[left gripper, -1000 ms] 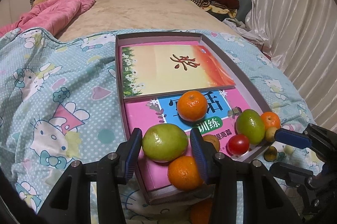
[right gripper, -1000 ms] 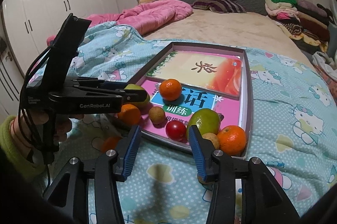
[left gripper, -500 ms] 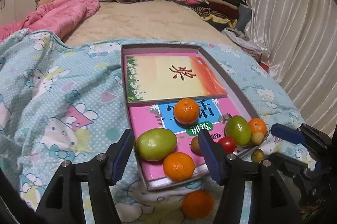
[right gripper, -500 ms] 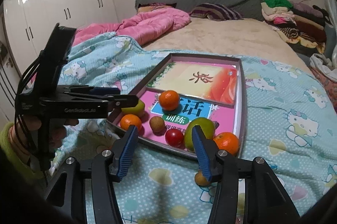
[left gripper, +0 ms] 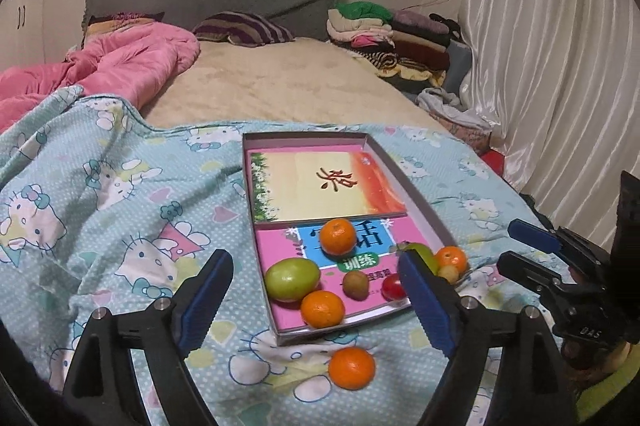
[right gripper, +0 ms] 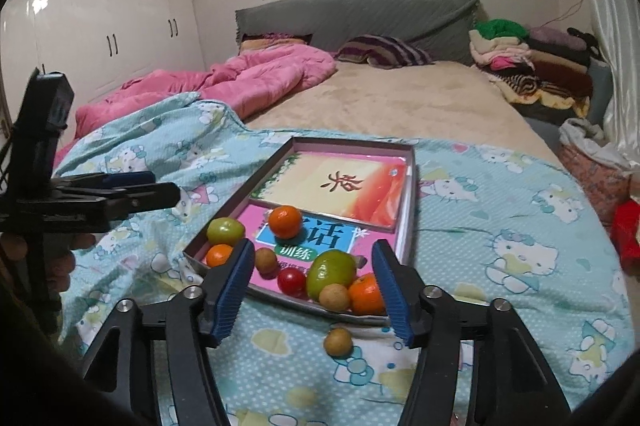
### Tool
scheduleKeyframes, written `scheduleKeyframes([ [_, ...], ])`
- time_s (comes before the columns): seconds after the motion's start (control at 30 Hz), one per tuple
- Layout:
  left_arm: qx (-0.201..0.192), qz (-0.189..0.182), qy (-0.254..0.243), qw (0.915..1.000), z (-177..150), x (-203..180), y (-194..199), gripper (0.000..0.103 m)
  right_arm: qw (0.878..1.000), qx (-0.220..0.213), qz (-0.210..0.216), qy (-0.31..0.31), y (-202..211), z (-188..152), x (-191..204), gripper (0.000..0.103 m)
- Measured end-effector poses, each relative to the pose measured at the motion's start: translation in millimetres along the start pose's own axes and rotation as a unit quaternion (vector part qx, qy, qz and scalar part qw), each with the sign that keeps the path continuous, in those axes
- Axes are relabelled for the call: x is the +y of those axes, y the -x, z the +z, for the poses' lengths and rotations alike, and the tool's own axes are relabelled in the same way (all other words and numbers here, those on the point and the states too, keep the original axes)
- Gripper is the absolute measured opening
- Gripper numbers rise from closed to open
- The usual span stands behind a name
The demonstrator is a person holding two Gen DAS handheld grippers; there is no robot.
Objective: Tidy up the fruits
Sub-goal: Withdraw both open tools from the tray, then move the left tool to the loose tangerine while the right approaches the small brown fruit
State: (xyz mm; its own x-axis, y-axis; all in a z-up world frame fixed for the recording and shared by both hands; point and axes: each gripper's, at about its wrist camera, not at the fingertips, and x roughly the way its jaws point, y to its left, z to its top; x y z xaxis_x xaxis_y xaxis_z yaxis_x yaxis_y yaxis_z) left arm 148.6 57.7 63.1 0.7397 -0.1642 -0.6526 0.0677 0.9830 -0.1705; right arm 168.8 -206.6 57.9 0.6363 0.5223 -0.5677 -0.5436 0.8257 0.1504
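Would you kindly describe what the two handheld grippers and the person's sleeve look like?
Both grippers, left and right, are black plastic with silver screws and blue ridged pads. From the right wrist view, the left one bears a tall black block and black cables. A yellow-green sleeve shows at the wrist.

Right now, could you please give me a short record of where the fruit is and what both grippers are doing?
surface: cartoon-print blanket on a bed
container: shallow box with books inside
fruit in box: three oranges, two green fruits, a red tomato, two small brown fruits
fruit outside box: orange on the blanket near the box's front edge; small brown fruit on the blanket
left gripper: open, holds nothing, jaws have just been opening
right gripper: open, holds nothing, jaws have just been opening
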Motion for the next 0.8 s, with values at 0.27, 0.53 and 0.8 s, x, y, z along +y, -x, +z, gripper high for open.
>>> scheduleKeyframes([
  [0.27,0.003,0.012,-0.022,0.9997,-9,-18,4,0.089,1.0,-0.007,-0.011,-0.018,11,-6,-11,0.067],
  [0.53,0.018,0.009,-0.024,0.9995,-28,-24,3,0.089,1.0,-0.001,-0.015,-0.023,16,-17,-14,0.067],
  [0.8,0.037,0.015,-0.037,0.9985,-46,-30,-5,0.089,0.999,0.02,-0.02,-0.028,11,-30,-16,0.067],
])
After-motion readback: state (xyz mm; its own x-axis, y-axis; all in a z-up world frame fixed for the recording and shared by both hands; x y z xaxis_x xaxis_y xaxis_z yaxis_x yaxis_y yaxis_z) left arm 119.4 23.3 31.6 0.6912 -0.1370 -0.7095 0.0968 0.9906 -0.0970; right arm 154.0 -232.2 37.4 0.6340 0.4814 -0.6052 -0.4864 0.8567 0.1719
